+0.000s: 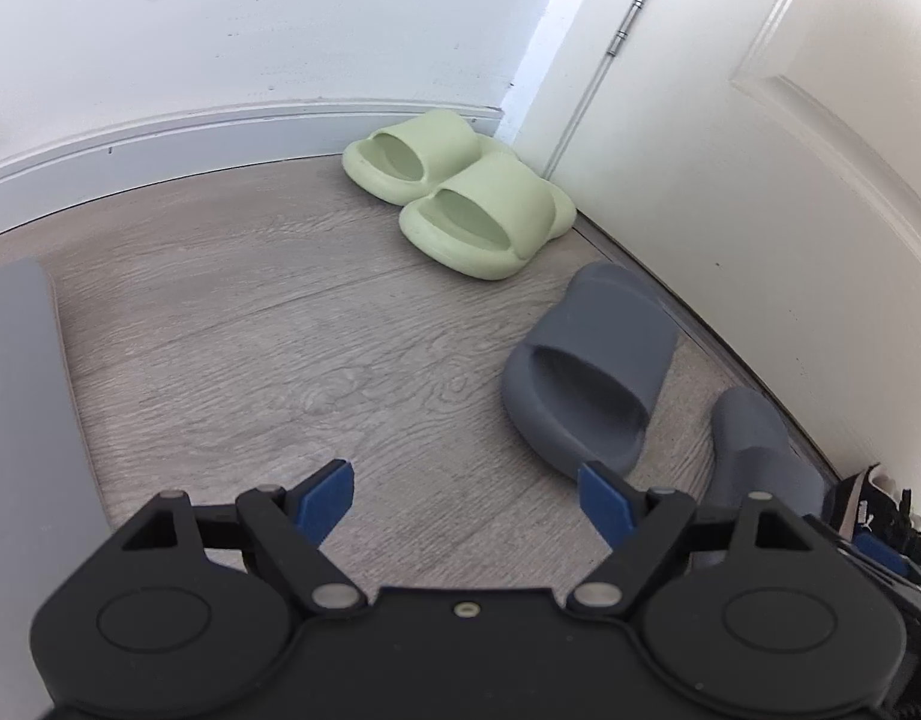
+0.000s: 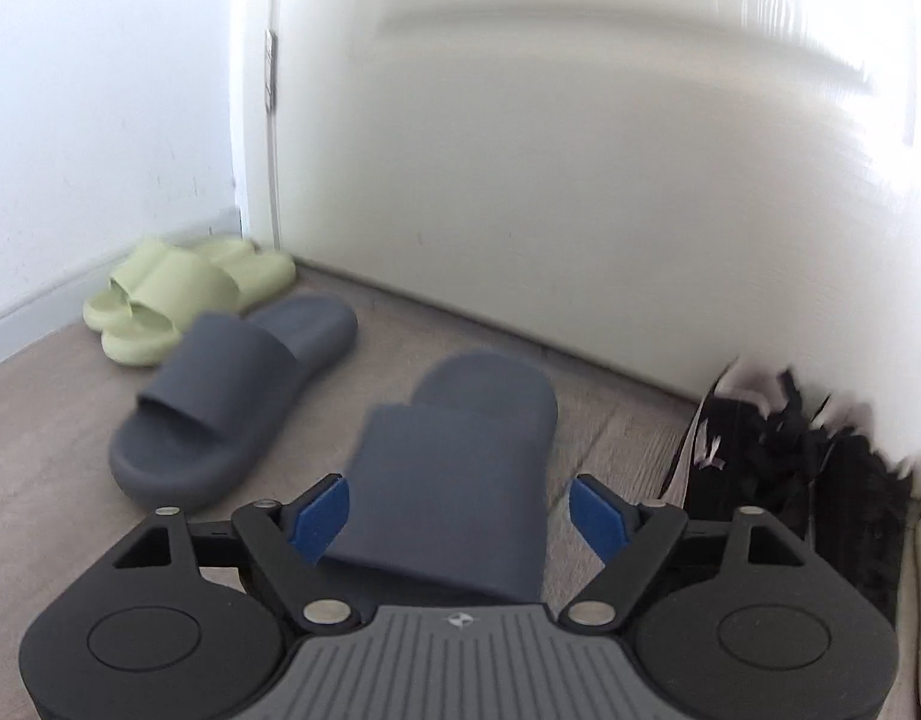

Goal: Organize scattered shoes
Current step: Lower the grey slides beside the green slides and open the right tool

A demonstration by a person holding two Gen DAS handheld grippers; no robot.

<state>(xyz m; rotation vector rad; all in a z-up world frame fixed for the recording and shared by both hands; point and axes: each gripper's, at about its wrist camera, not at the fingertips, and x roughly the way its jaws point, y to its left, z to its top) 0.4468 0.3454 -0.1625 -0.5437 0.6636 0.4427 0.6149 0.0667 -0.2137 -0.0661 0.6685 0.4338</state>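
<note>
Right gripper (image 2: 460, 513): blue fingers spread wide, straddling the strap of the near grey slide (image 2: 454, 468), which fills the lower centre of the right wrist view. Left pad looks touching or just beside the strap edge; right pad stands apart from it. Not pinching yet. Left gripper (image 1: 467, 501): fingers spread, nothing between them, hovering over bare wood floor (image 1: 232, 348) at the lower centre of its frame. The second grey slide (image 2: 226, 396) lies left of centre, angled, toe toward the door (image 2: 580, 180). The green pair (image 1: 454, 192) sits side by side in the upper middle of the left view, tucked in the corner by the baseboard. Dark sneakers (image 2: 790, 456) at the right edge, blurred. Judged step: grasp the near grey slide and set it next to its mate. To do it well: centre the strap between the pads before closing, grip the strap's thick middle, not its edge, lift clear of the floor, then set it parallel and just beside the other, toes matching.
</note>
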